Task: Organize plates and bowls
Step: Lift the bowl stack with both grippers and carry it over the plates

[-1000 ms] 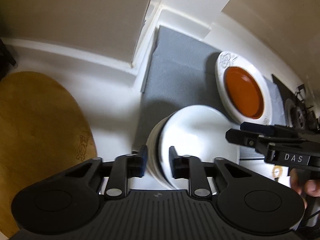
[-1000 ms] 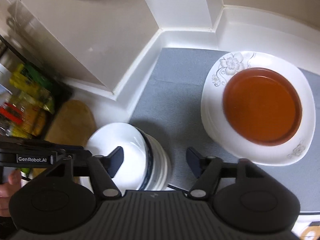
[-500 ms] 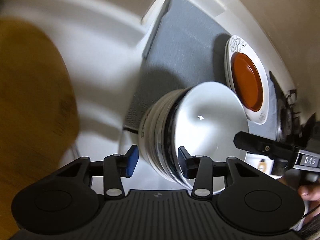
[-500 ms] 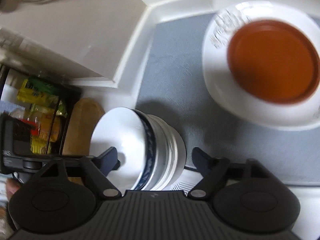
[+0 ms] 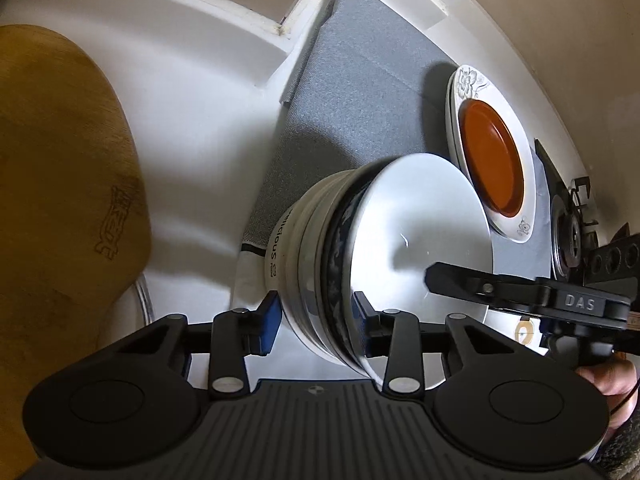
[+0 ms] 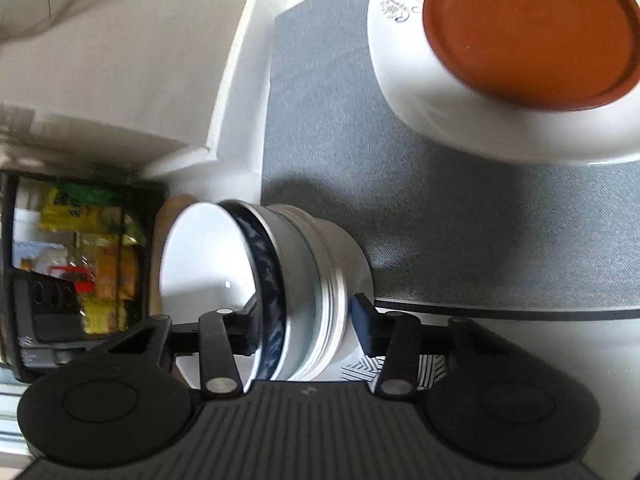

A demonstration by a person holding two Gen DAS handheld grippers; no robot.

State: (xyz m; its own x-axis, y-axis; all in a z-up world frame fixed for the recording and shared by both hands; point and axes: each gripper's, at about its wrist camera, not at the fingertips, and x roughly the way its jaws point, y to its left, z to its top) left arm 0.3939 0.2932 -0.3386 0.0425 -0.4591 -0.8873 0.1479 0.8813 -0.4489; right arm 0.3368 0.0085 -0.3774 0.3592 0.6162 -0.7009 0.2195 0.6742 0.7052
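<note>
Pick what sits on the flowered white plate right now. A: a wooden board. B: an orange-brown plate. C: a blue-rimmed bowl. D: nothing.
B: an orange-brown plate lies on the flowered white plate on the grey mat; the stacked bowls are apart from it, nearer the cameras.

orange plate (image 6: 532, 28): cut off at top edge | shelf packets (image 6: 92, 248): blurred, unreadable
</note>
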